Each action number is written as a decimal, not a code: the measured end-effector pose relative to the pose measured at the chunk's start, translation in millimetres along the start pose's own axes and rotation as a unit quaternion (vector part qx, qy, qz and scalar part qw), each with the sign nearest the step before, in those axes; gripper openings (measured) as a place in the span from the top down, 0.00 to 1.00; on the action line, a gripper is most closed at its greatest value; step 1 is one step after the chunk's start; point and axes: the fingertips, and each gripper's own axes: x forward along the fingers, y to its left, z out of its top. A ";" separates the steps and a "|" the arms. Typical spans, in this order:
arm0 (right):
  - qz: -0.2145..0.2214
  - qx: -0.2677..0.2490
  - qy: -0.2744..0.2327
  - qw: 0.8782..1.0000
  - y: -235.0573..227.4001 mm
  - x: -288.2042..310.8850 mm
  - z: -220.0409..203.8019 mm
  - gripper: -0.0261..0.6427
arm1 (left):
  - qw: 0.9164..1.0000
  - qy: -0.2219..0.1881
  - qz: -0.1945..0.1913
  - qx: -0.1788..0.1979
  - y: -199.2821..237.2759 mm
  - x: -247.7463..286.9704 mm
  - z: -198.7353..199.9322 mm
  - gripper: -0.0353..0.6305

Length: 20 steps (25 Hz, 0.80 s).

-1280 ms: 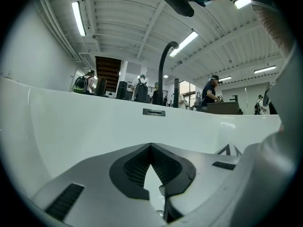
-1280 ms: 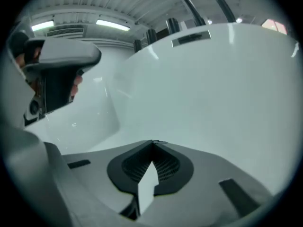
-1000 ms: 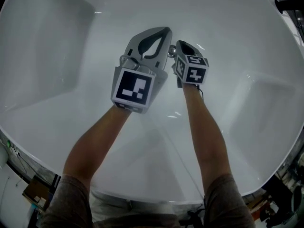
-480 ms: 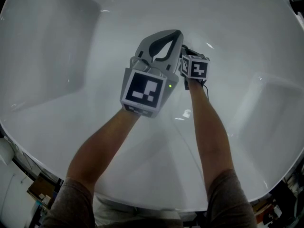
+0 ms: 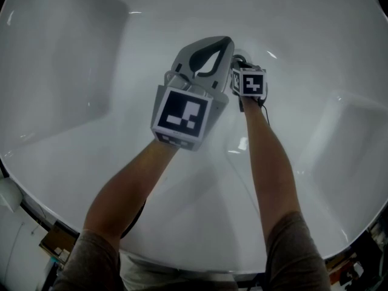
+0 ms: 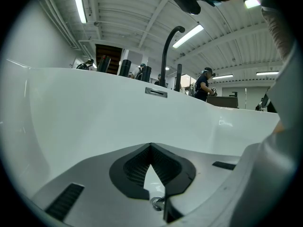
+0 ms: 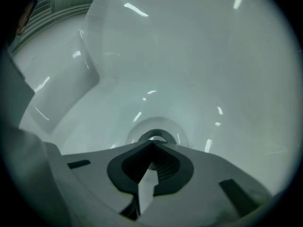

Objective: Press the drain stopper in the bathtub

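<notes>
Down in the white bathtub (image 5: 79,53), my left tongs (image 5: 223,42) are shut, tips together, with nothing held. They sit just left of my right tongs (image 5: 240,60) and point at the far tub wall. My right tongs are shut too, tips together, holding nothing. The drain stopper (image 7: 154,137), a shiny round thing, sits in a little round dip in the tub floor, right at the far end of the right tongs' tips. I cannot tell if the tips touch it. Both tongs reach down inside the bathtub.
</notes>
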 end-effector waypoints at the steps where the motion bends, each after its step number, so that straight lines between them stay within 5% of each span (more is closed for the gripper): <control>1: -0.003 -0.005 0.002 1.000 0.2 0.3 1.0 0.96 | 1.000 0.001 0.000 -0.001 0.3 0.1 -1.0 0.95; 20: -0.022 -0.046 -0.011 0.999 4.7 -4.2 5.6 0.96 | 1.000 0.009 0.003 -0.008 -3.8 -7.3 -8.1 0.94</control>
